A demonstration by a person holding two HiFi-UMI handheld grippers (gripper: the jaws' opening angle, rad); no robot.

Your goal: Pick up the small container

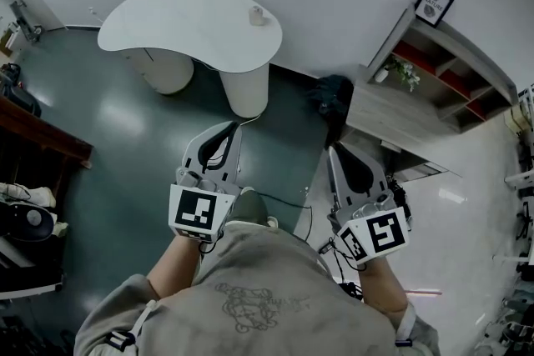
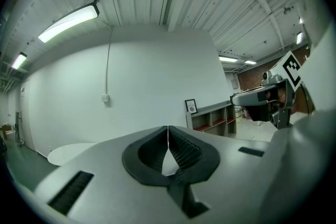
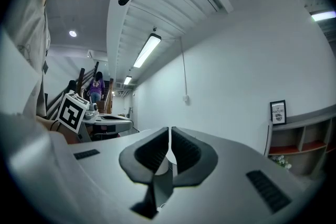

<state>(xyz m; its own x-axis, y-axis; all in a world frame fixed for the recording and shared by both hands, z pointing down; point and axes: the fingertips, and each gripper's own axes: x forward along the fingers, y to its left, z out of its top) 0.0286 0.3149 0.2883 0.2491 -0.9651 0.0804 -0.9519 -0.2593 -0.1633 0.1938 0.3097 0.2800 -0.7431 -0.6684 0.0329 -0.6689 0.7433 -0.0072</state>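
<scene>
One small container (image 1: pixel 257 15) on white table (image 1: pixel 179 22), shelf (image 1: pixel 435 69) nearby

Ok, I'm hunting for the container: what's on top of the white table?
A small pale container stands near the right end of the white table, in the head view. Its inside cannot be seen.

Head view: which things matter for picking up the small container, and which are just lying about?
Job:
- small container
- white table it stands on
- left gripper, shut, empty
- right gripper, shut, empty

Lying about:
- shelf unit
- potted plant
- framed picture
- black bag
</scene>
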